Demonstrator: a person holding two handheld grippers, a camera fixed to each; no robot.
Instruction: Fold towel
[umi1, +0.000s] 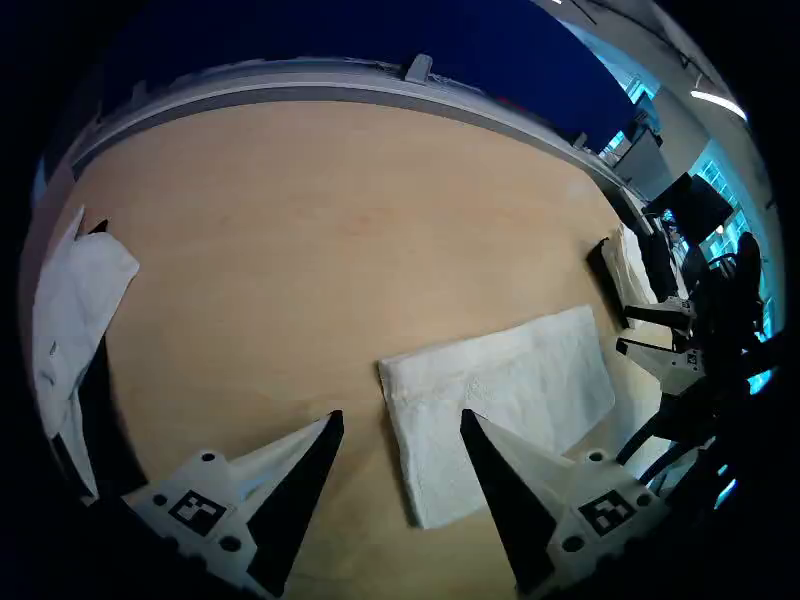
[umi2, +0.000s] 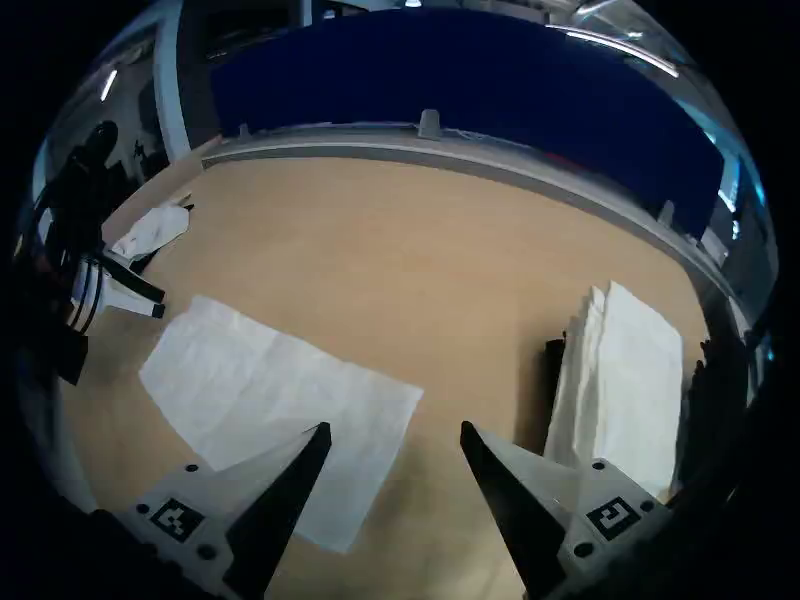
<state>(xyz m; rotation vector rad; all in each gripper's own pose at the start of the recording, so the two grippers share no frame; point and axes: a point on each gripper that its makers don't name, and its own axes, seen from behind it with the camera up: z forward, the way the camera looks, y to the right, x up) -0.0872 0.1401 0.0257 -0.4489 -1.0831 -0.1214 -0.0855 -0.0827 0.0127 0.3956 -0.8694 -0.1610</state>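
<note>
One towel (umi1: 500, 400) flat, nothing gripped yet

It lies spread on the worktop (umi1: 300, 250) between the two tools, probably so that each can take an end. The left gripper (umi1: 400, 415) hangs with its fingers apart at the towel's near edge. The right gripper (umi2: 393, 428) is spread too, empty, over a corner. A stack of folded towels (umi2: 625, 380) stands beside it, likely for finished ones. A loose cloth heap (umi1: 70, 310) lies well apart.
</note>
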